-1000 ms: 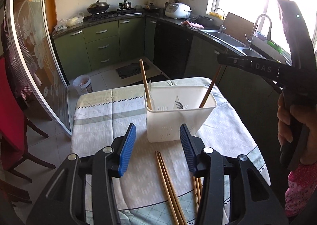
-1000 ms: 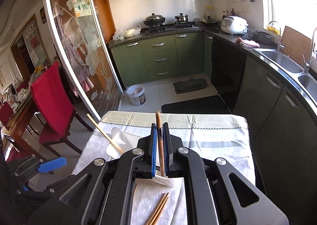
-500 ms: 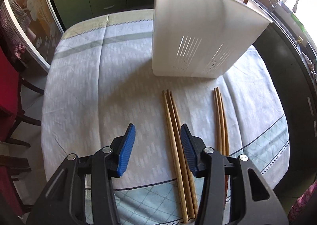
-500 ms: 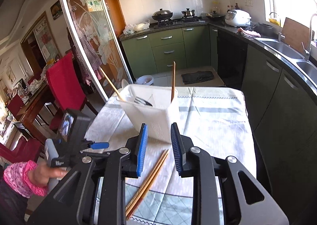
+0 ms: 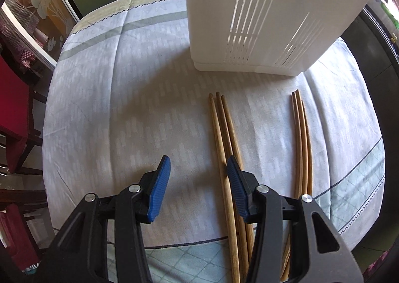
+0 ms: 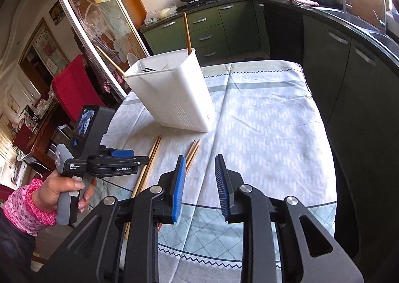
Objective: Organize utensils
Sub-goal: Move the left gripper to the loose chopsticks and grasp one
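Near the front edge of the worktop [image 5: 104, 98], two loose bundles of wooden chopsticks lie lengthwise on the cloth, pointing toward the white utensil holder [image 5: 269, 16] that stands further back, toward the middle. The left bundle of chopsticks [image 5: 224, 133] passes just under the right finger of the left tool [image 5: 198, 184], whose jaws are spread wide and grip nothing. The right bundle of chopsticks [image 5: 303, 138] lies well apart from it, nearer the worktop's right edge. The right tool [image 6: 200, 184] hovers above the front of the worktop, likewise released and empty.

In the right wrist view, two chopsticks in the holder [image 6: 187, 31] already lean against its rim, so the job looks partly done.

The sticks are likely light, stiff and smooth, and being round they may roll or fan apart when nudged. A pinch across the thicker rear half, close to the front edge, would probably give the ribbed blue pads the best purchase; taking one stick cleanly from a touching bundle may be awkward. The holder is thin plastic with slotted walls and could probably slide or tip if a stick is pushed in hard.

The patterned tablecloth [image 6: 261, 113] lies fairly flat with soft creases and could drag under the sticks. Around the worktop is a kitchen with green cabinets [image 6: 207, 31], a stove and a sink, and a red chair [image 6: 72, 88] off the left side.
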Demonstrator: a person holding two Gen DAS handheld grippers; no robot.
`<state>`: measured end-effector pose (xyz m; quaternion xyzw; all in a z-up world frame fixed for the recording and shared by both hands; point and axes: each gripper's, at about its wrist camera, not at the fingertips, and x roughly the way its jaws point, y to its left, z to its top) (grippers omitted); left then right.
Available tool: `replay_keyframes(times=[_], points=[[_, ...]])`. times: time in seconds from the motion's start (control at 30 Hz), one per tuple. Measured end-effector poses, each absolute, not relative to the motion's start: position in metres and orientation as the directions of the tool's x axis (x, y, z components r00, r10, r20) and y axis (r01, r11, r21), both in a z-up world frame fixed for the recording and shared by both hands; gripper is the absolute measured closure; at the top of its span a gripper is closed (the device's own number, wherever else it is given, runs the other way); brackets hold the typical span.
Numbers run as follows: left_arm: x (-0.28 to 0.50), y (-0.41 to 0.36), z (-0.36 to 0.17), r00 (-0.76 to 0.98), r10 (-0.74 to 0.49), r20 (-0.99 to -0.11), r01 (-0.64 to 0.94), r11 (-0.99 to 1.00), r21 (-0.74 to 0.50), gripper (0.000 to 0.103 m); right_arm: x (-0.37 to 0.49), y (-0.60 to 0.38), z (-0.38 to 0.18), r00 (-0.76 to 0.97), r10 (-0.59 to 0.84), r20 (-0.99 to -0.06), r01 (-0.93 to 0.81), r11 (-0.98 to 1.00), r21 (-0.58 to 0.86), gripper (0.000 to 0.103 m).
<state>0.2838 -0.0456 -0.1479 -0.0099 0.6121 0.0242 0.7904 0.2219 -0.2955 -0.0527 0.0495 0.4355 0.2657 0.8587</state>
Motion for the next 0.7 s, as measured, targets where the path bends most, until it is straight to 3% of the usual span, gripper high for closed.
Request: replay_keyframes(times=[0.33, 0.4, 0.47, 0.7], points=[[0.281, -0.054, -0.155, 0.245, 0.067, -0.967, -0.028, 0.998, 0.062, 0.058, 0.227, -0.276, -0.066, 0.440, 0.482, -0.758, -0.427, 0.855, 0.296, 0.071], [0.281, -0.057, -0.156, 0.244, 0.048, -0.969, -0.021, 0.999, 0.044, 0.068, 0.228, -0.267, -0.072, 0.420, 0.472, -0.775, -0.431, 0.855, 0.287, 0.071], [0.280, -0.061, -0.155, 0.237, 0.045, -0.970, -0.009, 0.999, 0.044, 0.094, 0.228, -0.260, -0.081, 0.396, 0.461, -0.794, -0.438, 0.855, 0.278, 0.071], [0.271, -0.050, -0.146, 0.251, -0.006, -0.968, -0.007, 1.000, -0.008, 0.097, 0.243, -0.228, -0.120, 0.300, 0.420, -0.856, -0.440, 0.857, 0.267, 0.071]])
